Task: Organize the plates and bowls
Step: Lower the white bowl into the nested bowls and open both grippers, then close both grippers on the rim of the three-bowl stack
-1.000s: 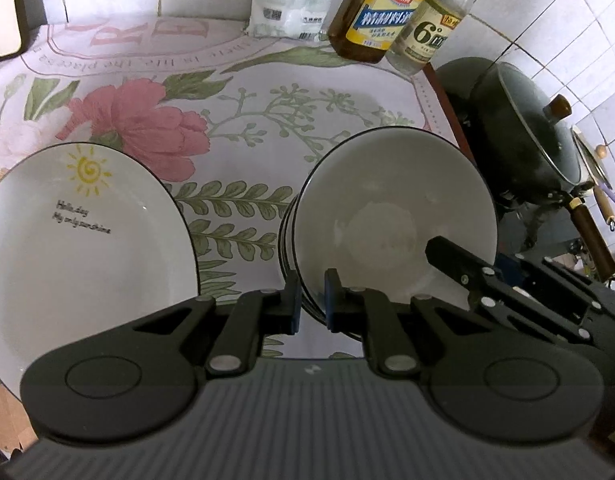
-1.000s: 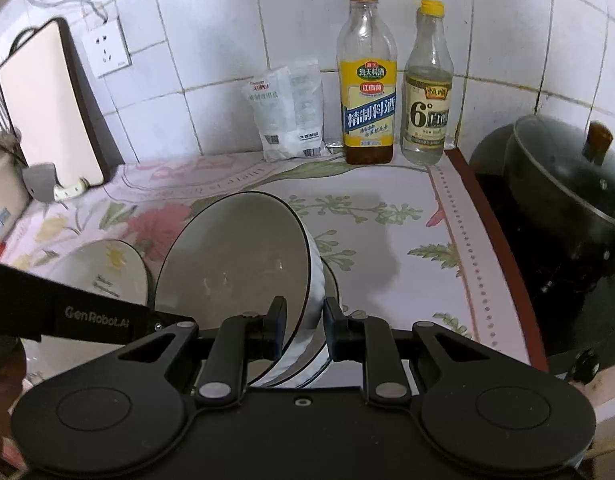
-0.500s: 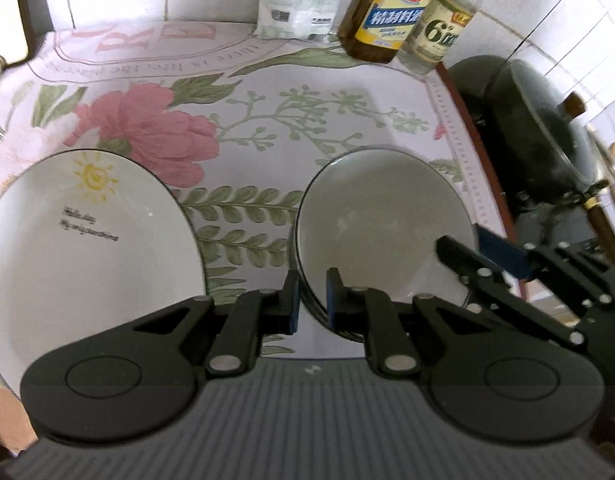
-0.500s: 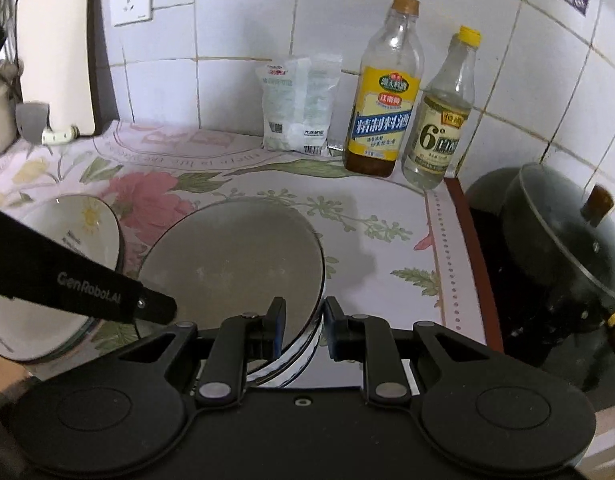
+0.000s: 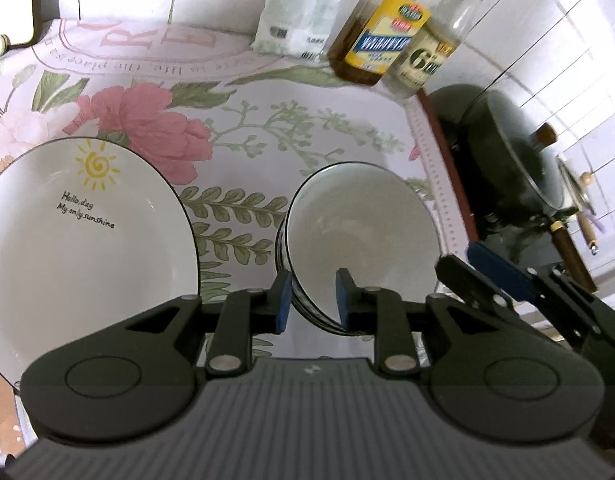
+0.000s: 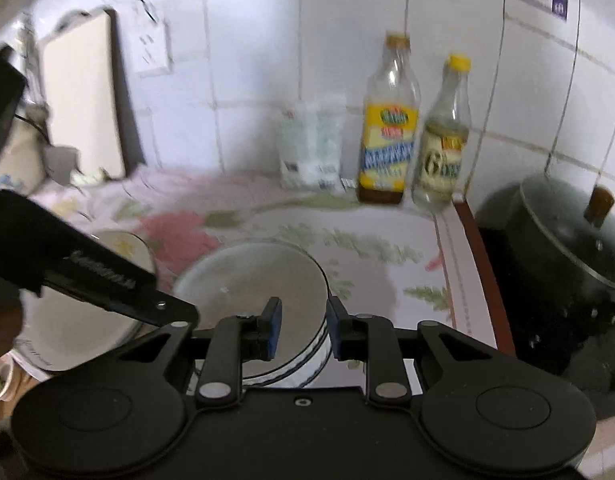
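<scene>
One plate (image 5: pixel 79 248) caption legible, left view only

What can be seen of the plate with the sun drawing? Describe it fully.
The plate is round and white, glossy like glazed ceramic, with a thin dark rim. Near its far edge it bears a yellow spiral sun and black handwritten words, "Hello, day / My only sunshine". It is a shallow dish lying face up on the floral tablecloth, left of the stacked bowls and apart from them. Nothing lies in it and neither gripper touches it. Its near edge is hidden behind the left gripper.
</scene>
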A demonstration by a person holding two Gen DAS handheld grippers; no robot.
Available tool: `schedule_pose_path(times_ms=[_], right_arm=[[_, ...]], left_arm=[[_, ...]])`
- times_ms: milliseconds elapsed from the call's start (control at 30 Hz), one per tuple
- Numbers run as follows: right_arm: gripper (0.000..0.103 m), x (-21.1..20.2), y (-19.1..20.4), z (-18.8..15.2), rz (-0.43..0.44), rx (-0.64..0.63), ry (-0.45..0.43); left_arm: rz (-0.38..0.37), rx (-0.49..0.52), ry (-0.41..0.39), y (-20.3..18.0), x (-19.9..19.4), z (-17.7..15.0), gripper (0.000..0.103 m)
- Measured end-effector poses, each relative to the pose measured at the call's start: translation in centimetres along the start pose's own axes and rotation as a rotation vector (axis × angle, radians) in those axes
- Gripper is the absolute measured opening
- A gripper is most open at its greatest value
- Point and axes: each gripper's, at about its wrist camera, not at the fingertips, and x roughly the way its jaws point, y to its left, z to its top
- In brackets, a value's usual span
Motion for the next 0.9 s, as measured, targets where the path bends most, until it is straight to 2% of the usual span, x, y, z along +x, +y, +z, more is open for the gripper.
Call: schedule_pose_path(times_ms=[233,300,467,533,600,667,733,900], right_arm=[[0.052,-4.0,-0.5,-0.7,0.098,-0.026,-0.098],[0.059,-4.8,-1.0,-1.0,0.144,-0.034,-0.107],[0.066,-5.7,-1.6,-2.3,0.191,-0.085,-0.128],[0.069,-5.5,-1.9,-3.0,0.209,-0.109,-0.132],[0.074,-5.0,-2.1,-3.7,0.227,-0.133,-0.13],[0.078,-4.1,-2.4,-4.6,0.24,-0.152,-0.129],[0.088,-2.9,-2.7,-5.7,0.244,-0.154,-0.133],[0.09,0.2,-3.4,-7.9,0.237,-0.154,-0.118]], left_arm=[[-0.047,0.006,-0.105,-0.4,-2.7,-1.3,0.027],[-0.064,-0.001,-0.126,-0.6,-3.2,-1.8,0.029],[-0.095,-0.009,-0.167,-0.9,-3.6,-3.0,0.03],[-0.109,-0.015,-0.2,-0.8,-3.6,-3.5,0.033],[-0.125,-0.028,-0.239,-0.7,-3.6,-4.1,0.043],[-0.139,-0.039,-0.266,-0.6,-3.4,-4.6,0.049],[-0.139,-0.041,-0.278,-0.6,-3.0,-4.9,0.05],[-0.121,-0.088,-0.265,-0.1,-1.3,-5.2,0.055]])
